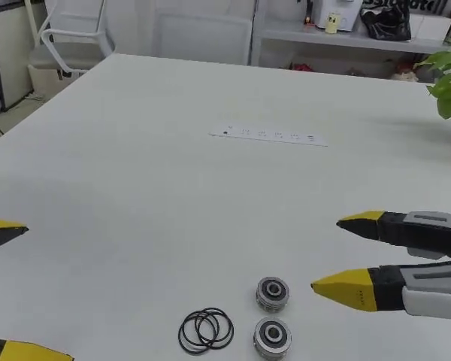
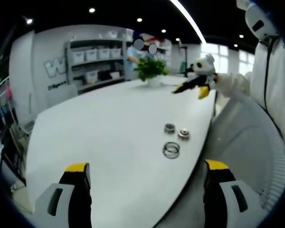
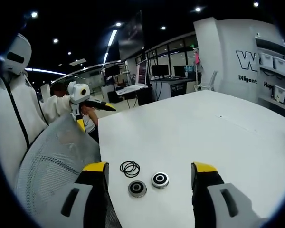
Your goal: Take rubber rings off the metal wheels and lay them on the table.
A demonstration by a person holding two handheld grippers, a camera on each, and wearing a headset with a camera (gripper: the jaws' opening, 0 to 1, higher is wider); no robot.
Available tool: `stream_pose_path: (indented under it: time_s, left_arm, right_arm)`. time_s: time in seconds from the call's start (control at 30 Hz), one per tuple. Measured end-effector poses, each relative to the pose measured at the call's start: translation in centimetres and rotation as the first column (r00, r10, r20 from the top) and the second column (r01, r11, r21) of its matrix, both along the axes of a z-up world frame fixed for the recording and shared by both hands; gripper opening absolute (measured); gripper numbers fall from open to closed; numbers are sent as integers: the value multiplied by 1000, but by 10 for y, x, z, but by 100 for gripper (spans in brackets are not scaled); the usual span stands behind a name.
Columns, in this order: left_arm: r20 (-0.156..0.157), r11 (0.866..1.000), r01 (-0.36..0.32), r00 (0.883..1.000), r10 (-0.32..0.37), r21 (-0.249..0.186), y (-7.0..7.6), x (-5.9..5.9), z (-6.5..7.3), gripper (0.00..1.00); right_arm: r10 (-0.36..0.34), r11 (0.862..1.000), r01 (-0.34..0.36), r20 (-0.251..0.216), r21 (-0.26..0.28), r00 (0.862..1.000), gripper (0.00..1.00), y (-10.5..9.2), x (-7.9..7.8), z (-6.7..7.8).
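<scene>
Head view: rubber rings (image 1: 206, 330) lie loose on the surface (image 1: 173, 188), two metal wheels (image 1: 273, 293) just right of them, right tool (image 1: 325, 254) wide, nearby. Left gripper view: left tool (image 2: 147, 166) wide, well apart from the rings (image 2: 171, 150). Right gripper view: wheels (image 3: 160, 179) ahead, untouched.

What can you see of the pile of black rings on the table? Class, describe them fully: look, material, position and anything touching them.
The black rings are thin loops, rubber by their look. Several overlap in a loose pile, and the exact count is hard to tell. They lie flat on the white table near its front edge. In the head view they sit just left of the two metal wheels, apart from them. Only the table touches them.
</scene>
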State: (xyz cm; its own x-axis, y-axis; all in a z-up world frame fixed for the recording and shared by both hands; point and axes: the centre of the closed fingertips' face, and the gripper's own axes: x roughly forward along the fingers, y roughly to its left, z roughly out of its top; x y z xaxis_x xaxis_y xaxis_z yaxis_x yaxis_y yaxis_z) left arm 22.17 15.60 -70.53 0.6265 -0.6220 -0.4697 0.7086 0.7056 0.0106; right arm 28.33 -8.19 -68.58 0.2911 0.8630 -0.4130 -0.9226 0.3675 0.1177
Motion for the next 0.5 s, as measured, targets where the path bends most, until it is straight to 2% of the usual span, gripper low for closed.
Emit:
stream_pose_path:
  time_s: [0.13,0.5]
  left_arm:
    - [-3,1000,-4,1000,4,-3,0,-1,-2,100]
    - [-24,1000,3,1000,-3,-8,-4,-6,-9,100]
  right_arm:
    - [-12,1000,12,-1,3,1000,74,-9,-4,-6]
    - [-69,997,70,-43,18,997,80,-29,-11,-31]
